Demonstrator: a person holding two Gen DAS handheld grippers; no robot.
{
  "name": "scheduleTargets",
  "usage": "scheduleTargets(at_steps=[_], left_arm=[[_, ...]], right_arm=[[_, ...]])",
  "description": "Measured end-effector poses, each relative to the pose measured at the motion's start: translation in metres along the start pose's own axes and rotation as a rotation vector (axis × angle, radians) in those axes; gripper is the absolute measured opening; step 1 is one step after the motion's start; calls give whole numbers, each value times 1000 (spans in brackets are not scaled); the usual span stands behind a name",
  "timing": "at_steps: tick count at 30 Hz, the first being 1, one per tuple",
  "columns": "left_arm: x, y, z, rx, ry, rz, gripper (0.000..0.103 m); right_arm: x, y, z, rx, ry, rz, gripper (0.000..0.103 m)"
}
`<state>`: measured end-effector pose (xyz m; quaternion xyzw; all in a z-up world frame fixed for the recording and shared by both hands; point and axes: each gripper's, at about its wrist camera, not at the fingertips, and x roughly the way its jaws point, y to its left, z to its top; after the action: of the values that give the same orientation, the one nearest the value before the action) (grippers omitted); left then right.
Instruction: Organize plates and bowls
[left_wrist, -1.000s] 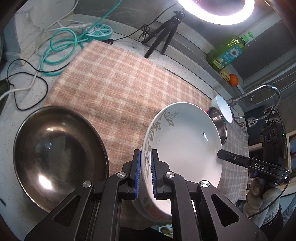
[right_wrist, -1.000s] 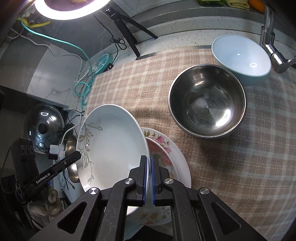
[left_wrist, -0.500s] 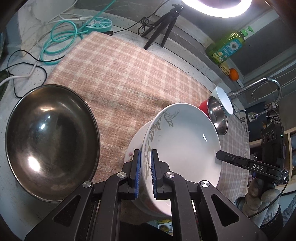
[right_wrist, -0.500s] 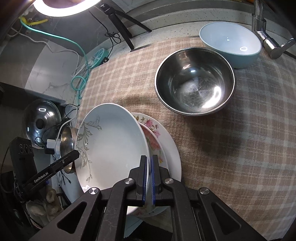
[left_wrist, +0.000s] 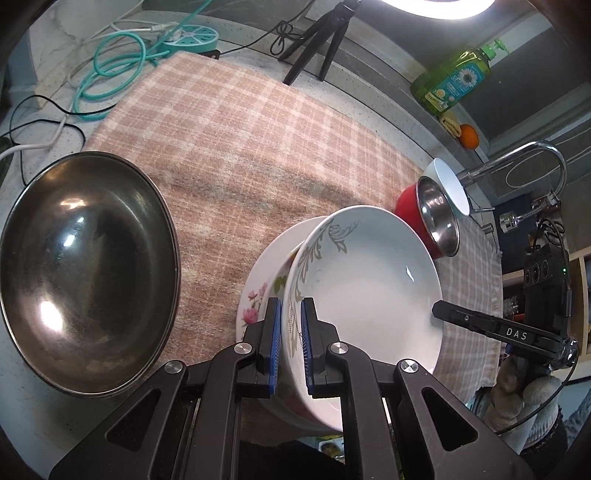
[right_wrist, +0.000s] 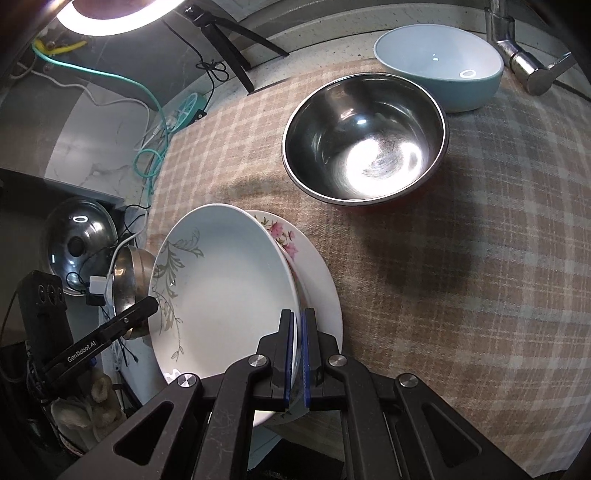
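A white deep plate with a grey leaf pattern sits on a pink-flowered plate near the front edge of the plaid cloth. My left gripper is shut on the leaf plate's near rim. My right gripper is shut on the opposite rim of the same plate, above the flowered plate. A steel bowl with a red outside and a light blue bowl stand on the cloth beyond. A large steel bowl lies left of the plates.
A faucet rises by the bowls at the cloth's far right. A tripod, a green soap bottle, an orange and coiled cables line the back. A pot lid lies off the counter.
Both grippers carried the leaf plate down and it now rests lower over the flowered plate. The large steel bowl appears farther left and the red-sided bowl has come into the left view.
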<state>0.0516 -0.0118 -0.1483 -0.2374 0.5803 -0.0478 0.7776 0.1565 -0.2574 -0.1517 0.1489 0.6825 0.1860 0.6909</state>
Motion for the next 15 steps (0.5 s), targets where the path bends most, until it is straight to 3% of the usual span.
scheduleTargets(at_steps=[15], left_arm=[[6, 2, -2, -8, 14, 13, 9]], right_arm=[[4, -3, -4, 1, 22, 0, 4]])
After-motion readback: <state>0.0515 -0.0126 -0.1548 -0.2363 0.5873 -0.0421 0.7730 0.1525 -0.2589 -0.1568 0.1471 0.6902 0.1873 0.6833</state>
